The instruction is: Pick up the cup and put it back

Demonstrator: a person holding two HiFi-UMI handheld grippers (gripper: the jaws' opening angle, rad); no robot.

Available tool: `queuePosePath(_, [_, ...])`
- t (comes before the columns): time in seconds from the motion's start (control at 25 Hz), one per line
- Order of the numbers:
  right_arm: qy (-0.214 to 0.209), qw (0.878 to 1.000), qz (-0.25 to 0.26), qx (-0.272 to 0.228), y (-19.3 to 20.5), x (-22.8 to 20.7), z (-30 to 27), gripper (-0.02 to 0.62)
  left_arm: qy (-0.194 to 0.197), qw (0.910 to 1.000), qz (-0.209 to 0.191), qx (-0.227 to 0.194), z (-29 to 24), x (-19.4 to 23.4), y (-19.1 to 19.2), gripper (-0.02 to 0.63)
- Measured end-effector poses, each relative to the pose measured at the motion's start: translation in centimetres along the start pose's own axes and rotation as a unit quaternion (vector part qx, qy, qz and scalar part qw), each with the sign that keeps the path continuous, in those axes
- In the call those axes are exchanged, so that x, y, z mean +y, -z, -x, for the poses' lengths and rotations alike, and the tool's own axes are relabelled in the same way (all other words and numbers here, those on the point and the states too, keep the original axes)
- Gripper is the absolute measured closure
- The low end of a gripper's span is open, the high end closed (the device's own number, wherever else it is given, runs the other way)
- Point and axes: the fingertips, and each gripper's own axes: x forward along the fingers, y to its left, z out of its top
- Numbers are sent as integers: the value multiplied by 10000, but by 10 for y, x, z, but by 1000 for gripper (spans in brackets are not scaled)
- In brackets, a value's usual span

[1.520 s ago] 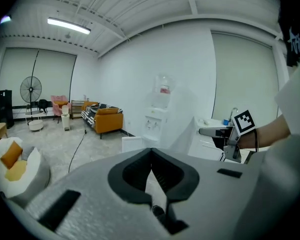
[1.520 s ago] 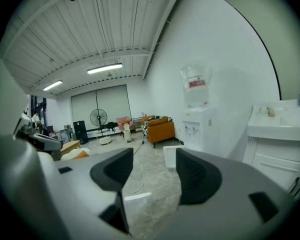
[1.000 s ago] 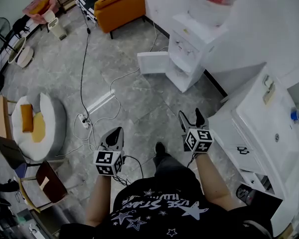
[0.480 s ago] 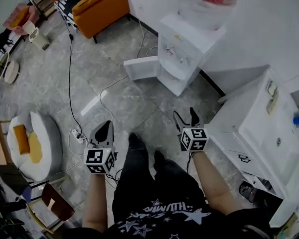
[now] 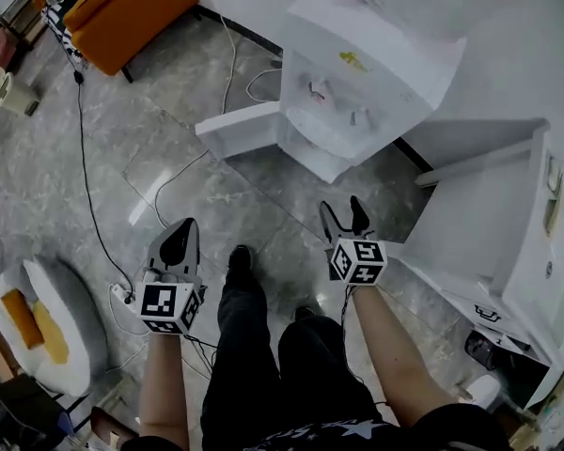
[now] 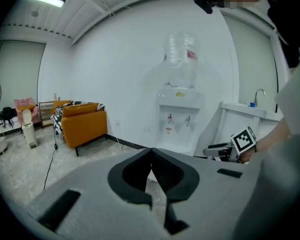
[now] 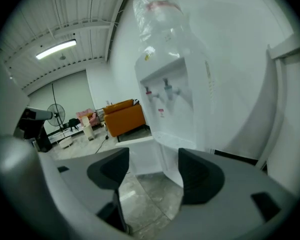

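Writing: the marker cube on the left gripper [image 5: 167, 305] and the one on the right gripper [image 5: 359, 260] carry black-and-white square codes with no letters. A yellow sticker [image 5: 353, 61] on the water dispenser [image 5: 357, 92] and a red label [image 6: 191, 54] on its bottle [image 6: 180, 54] are too small to read.
Cup, looks: no view shows the cup clearly enough to describe it.
Cup, place: I cannot tell where it lies relative to either pair of fingers; neither pair holds it.
Left gripper [image 6: 151, 151]: its fingers are pressed together at the tips with nothing between them. It is held out over the floor, with the orange sofa [image 6: 82, 124] far ahead on its left and the dispenser ahead on its right.
Right gripper [image 7: 152, 164]: its fingers stand wide apart and have just been closing a little. Nothing is gripped; in the gap show only the marbled floor [image 7: 150, 199] and the dispenser's open lower door [image 7: 140, 154] beyond.
Dispenser: white, straight ahead of the right fingers and near them. Two taps, one red [image 7: 149, 91] and one blue [image 7: 166, 86], sit above and beyond the fingertips.
Sink unit [image 5: 489, 214]: white, just to the right of the right fingers.
Person: both forearms reach forward, with the legs and a shoe [image 5: 239, 257] on the floor between the two grippers.
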Motion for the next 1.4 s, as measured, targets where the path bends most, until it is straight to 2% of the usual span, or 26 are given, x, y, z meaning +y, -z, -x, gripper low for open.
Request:
queuePosePath(0.36, [448,9989,111,-63,114,-42,-172,310,203,9998,5,-93,-133,80,122,595])
queuePosePath(0.56, [605,9979,151,-153,161,-81,-247,313,200,9995,16,-234,-186,103,186,595])
queuePosePath(0.68, [785,9966,20,-243,186,-106,-285,316,264,9990,-77,-344,-213,112,216,595])
queuePosePath(0.76, [886,9956,-103,-295,198,-122,-307,322,286,9989,-4,-365,-225,118,236,595])
queuePosePath(0.84, [924,9950,-180,-346,207,-134,-327,327,246,9990,-47,-382,-235,125,251,595])
queuePosePath(1.04, [992,9944,15,-351,220,-155,-368,342,134,9969,-603,-480,-253,126,274,595])
queuePosePath(1.12, [1071,9938,43,-309,223,-160,-382,342,141,9968,-588,-527,-258,126,280,597])
queuePosePath(1.28, [1240,9917,-231,-267,229,-176,-396,364,197,9965,-552,-603,-272,124,290,597])
queuePosePath(1.4, [1321,9910,-174,-160,235,-179,-409,368,180,9968,-492,-609,-284,129,296,595])
